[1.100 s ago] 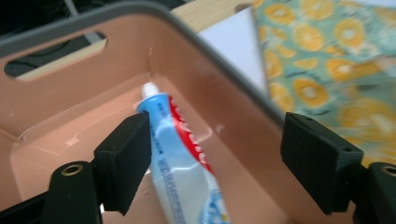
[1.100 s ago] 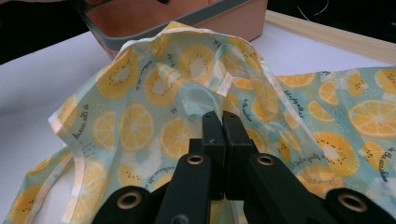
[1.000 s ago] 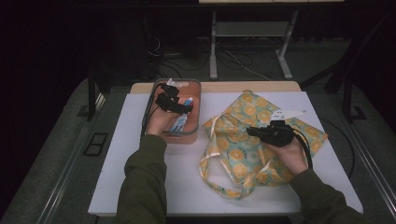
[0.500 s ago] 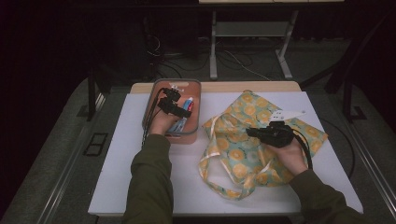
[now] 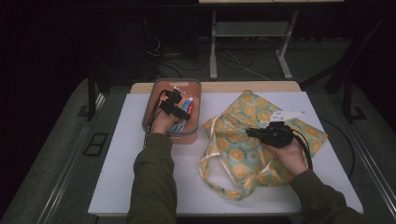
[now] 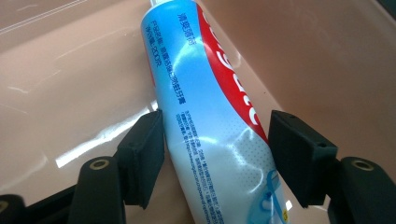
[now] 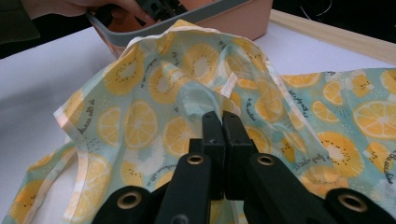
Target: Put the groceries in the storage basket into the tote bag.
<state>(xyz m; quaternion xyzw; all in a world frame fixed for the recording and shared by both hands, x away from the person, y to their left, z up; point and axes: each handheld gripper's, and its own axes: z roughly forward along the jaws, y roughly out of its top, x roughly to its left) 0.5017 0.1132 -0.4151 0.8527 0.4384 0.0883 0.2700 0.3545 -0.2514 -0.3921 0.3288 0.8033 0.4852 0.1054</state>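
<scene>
Inside the pink bin point(image 5: 148, 109), the left gripper point(image 6: 217, 154) straddles a toothpaste tube point(image 6: 205, 102) — fingers wide; right of the bin, the right gripper point(image 7: 223, 126) pinches the lemon-print bag point(image 7: 154, 93).

White tabletop point(image 5: 140, 154), wooden strip point(image 5: 224, 87) along far edge; cables point(image 5: 233, 60) on floor beyond, near metal stand legs point(image 5: 213, 51).

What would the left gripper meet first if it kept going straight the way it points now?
The toothpaste tube: it already lies between the open fingers of the left gripper. Pushing on, the gripper would probably slide along the tube toward the floor or wall of the pink bin, though depth there is unclear.
</scene>
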